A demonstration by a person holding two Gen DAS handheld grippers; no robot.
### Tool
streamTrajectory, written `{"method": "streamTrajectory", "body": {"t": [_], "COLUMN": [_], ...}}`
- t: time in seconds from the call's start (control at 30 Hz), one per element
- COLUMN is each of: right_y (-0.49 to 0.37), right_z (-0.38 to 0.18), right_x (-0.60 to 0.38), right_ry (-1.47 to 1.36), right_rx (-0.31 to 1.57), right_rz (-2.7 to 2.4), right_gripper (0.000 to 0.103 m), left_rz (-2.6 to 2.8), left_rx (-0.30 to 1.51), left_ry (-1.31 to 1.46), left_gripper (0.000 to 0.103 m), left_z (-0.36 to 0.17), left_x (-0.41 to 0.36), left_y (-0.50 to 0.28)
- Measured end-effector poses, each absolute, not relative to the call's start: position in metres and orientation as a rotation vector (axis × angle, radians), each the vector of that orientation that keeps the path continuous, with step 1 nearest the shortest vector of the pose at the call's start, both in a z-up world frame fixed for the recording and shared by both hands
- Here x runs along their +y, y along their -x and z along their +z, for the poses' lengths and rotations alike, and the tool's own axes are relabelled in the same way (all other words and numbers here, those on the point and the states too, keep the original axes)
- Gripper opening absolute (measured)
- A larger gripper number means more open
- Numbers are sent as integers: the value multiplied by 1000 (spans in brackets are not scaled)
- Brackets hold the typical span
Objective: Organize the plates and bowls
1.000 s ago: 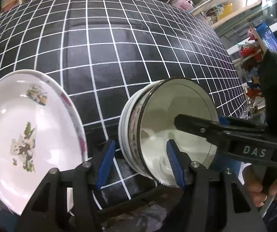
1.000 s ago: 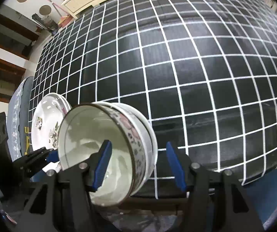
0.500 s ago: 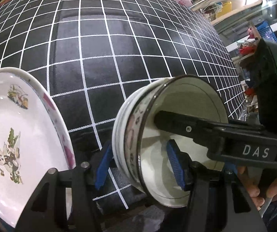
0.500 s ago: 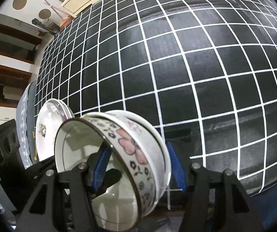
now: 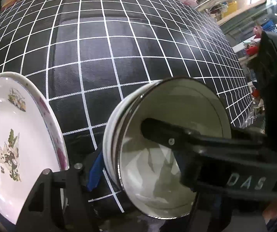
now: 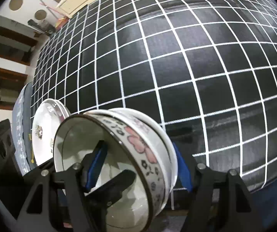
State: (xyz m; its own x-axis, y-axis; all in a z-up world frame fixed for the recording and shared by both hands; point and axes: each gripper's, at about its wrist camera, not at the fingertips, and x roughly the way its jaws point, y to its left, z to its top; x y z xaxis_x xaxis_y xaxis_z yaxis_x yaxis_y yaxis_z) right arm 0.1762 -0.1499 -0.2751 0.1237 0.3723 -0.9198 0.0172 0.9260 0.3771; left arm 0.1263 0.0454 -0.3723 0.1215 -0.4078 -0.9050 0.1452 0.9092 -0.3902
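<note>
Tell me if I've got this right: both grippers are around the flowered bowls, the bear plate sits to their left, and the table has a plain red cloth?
Not quite: the cloth is black with a white grid, as the right wrist view shows. The rest holds: the right gripper and left gripper straddle the stacked bowls, with the bear plate to their left.

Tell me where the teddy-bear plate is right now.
The teddy-bear plate fills the left wrist view's lower left, beside the stacked bowls; the right view shows it behind them.
</note>
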Motion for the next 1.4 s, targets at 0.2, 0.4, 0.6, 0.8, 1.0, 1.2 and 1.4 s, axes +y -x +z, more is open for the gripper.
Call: {"method": "streamTrajectory", "body": {"t": [0.2,0.4,0.6,0.8,1.0,1.2,1.4], "right_y": [-173,-174,-184,-199,-214,-224,-231], "right_z": [-276,-268,-244,-227,-218,-229,-245], "right_x": [-156,-150,-128,-99,-55,-10,18], "right_ry": [-357,-354,-336,-309,-267,-236,-199], "right_rx": [1452,1460,1459,1453,1473,1526,1585], "right_rz": [238,224,239,266,323,371,387], "right_gripper": [68,65,65,64,64,64,64], "left_rz": [-394,-372,-337,-280,-212,-136,-97], "left_rx": [1388,1394,1369,1350,1331,1350,1375], "left_ry": [207,205,216,259,300,348,398], "left_gripper": [67,67,67,67,67,67,67], "left_z": [-370,-367,-345,-324,-313,-321,-340], "left_x": [35,30,43,72,112,155,182], "left_y": [-130,-133,-141,-153,-159,-157,-155]}}
